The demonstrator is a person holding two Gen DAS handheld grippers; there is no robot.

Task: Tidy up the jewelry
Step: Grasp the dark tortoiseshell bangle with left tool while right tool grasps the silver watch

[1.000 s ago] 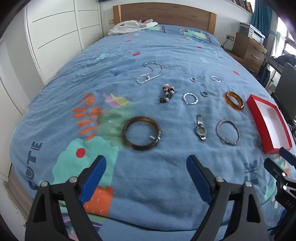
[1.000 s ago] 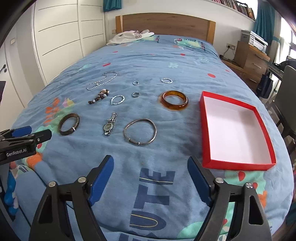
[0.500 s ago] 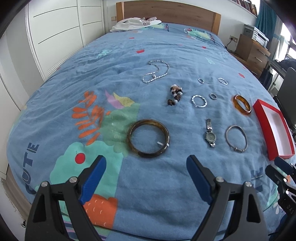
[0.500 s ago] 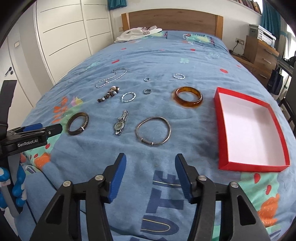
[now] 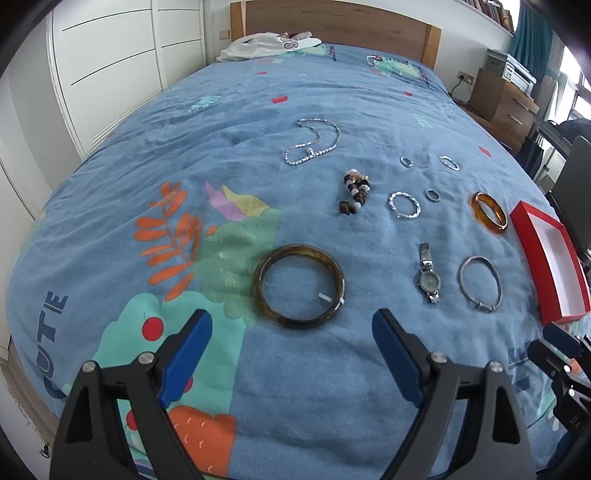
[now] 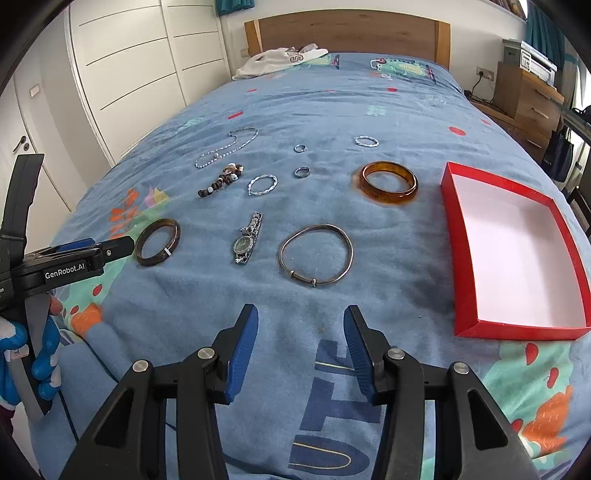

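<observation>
Jewelry lies spread on a blue patterned bedspread (image 5: 110, 155). A dark brown bangle (image 5: 299, 325) rests just beyond my left gripper (image 5: 291, 315), which is wide open and empty. Right of it lie a silver watch (image 5: 428, 282), a thin silver bangle (image 6: 316, 282) and an amber bangle (image 6: 389, 195). Farther back are a bead bracelet (image 5: 354, 195), a chain necklace (image 5: 314, 151), a twisted silver hoop (image 6: 262, 184) and small rings. My right gripper (image 6: 301, 309) hovers short of the thin bangle, its jaws closing on nothing. An empty red box (image 6: 517, 326) sits to its right.
A blue-gloved hand (image 6: 18, 339) holds the left gripper at the left of the right wrist view. White clothing (image 6: 280, 61) lies by the wooden headboard (image 6: 351, 29). White wardrobe doors (image 5: 110, 55) flank the bed's left, a wooden dresser (image 6: 528, 96) its right.
My right gripper's jaws have narrowed a good deal. My left gripper has drawn closer to the dark brown bangle, which now looms larger between its fingers.
</observation>
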